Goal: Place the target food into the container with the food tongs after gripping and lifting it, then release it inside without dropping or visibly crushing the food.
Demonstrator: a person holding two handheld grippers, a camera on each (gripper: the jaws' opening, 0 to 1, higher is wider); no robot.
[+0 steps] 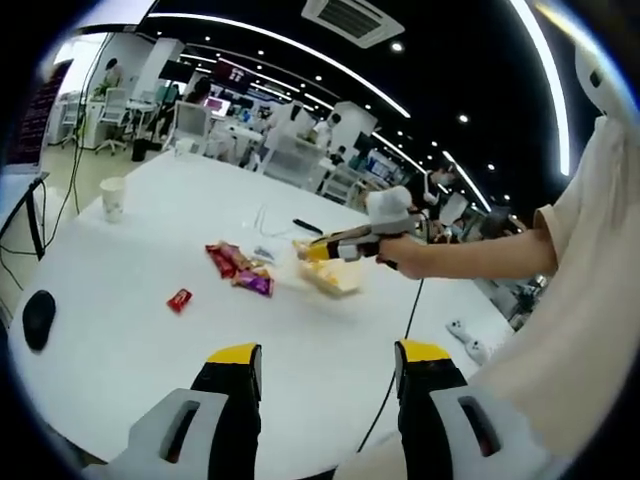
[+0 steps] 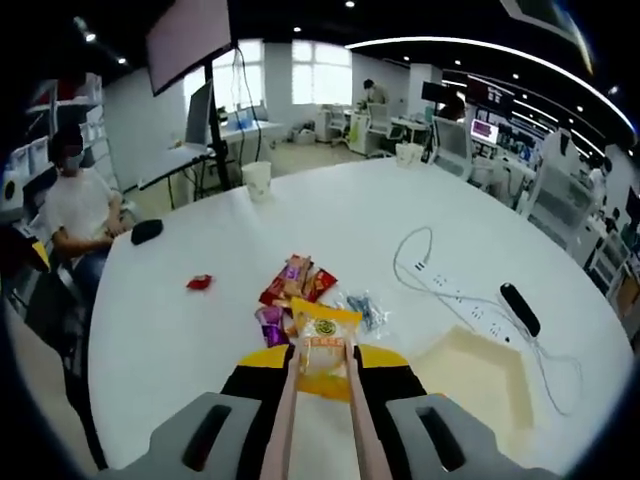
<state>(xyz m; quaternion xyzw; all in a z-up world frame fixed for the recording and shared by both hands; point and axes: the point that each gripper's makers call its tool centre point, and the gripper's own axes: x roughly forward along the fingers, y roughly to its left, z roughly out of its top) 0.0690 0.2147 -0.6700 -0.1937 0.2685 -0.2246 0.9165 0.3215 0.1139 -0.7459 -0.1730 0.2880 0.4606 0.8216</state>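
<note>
A broad white table (image 2: 330, 220) stood in an open-plan office. Long light strips (image 1: 290, 45) curved across the dark ceiling, beside an air vent (image 1: 352, 18) at 12 o'clock. Bright windows (image 2: 320, 70) lit white desks and chairs (image 1: 115, 105) beyond.

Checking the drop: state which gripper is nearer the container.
Right. The right gripper, its tongs holding the yellow packet, hovers beside the container; the left gripper hangs back at the table's near edge.

Place: I'm in an open-plan office.
Evidence, upper left: rows of white desks with monitors (image 1: 215, 105), white office chairs (image 1: 112, 110).
Ceiling: long white strip lights (image 1: 290, 45).
Worktop: my round white table (image 2: 330, 225).
</note>
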